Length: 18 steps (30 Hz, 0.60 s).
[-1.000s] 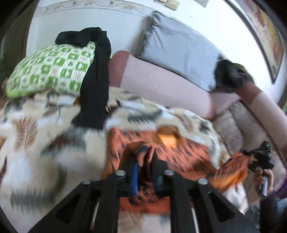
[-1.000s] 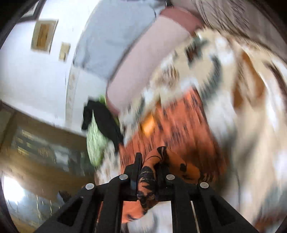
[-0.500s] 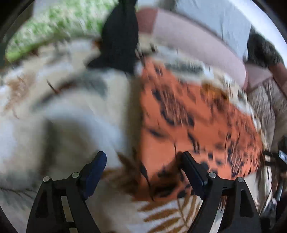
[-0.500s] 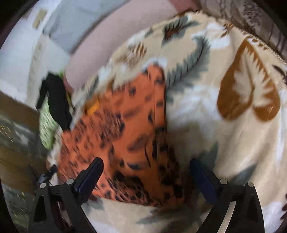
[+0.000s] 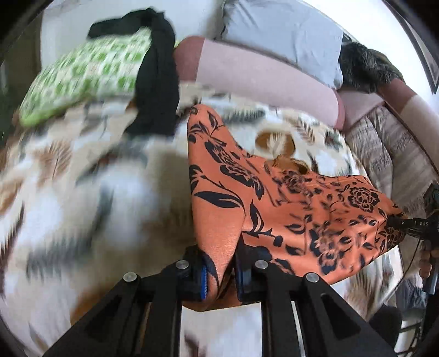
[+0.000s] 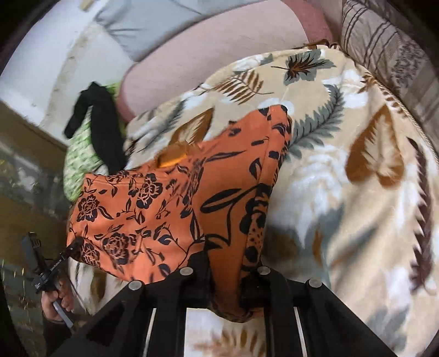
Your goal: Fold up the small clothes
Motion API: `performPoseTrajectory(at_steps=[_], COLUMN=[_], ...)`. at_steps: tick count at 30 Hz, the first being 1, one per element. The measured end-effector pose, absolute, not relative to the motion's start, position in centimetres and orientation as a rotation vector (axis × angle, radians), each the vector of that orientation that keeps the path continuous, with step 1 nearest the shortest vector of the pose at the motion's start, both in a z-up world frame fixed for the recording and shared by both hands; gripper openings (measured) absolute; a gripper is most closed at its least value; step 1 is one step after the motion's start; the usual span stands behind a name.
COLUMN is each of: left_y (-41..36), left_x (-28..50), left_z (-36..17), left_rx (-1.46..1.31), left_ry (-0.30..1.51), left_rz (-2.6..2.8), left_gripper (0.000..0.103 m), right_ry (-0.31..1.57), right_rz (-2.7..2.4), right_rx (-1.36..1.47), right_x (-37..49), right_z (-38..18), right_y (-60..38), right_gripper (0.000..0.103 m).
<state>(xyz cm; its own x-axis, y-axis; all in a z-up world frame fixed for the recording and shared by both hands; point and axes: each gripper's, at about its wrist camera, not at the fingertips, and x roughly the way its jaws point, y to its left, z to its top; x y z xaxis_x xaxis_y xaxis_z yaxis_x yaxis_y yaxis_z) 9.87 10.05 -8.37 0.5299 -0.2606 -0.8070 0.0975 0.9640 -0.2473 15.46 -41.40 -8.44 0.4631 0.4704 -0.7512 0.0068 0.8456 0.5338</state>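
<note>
On the bed's leaf-print blanket (image 6: 343, 142) lies one orange floral garment (image 5: 288, 208), its near edge lifted. Both grippers have just been closing: the left gripper (image 5: 219, 270) jaws pinch one near corner, the right gripper (image 6: 225, 280) jaws clamp the other. One black garment (image 5: 156, 74) drapes over one green checked pillow (image 5: 82, 74) beyond.

white wall (image 5: 370, 24) behind a leaf-patterned blanket (image 6: 343, 178), pink bolster (image 5: 260, 77).
</note>
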Motion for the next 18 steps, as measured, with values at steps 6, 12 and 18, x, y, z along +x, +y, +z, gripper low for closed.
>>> performPoseTrajectory(at_steps=[6, 12, 18], left_y=[12.3, 12.2, 11.1], left_x=[6.5, 11.0, 17.6], left_z=[-16.8, -12.0, -15.8], left_rx=[-0.200, -0.099, -0.046], left_ry=[1.112, 0.949, 1.058], left_rz=[-0.169, -0.145, -0.133], left_gripper=[0.054, 0.068, 0.040], right_ry=[1.237, 0.993, 1.039], right_rz=[0.230, 0.213, 0.139], right_rx=[0.558, 0.569, 0.438], right_x=[8.9, 11.7, 20.8], right_z=[-19.3, -13.4, -15.7], right_y=[-42.8, -44.8, -43.6], right_gripper=[0.083, 0.083, 0.074])
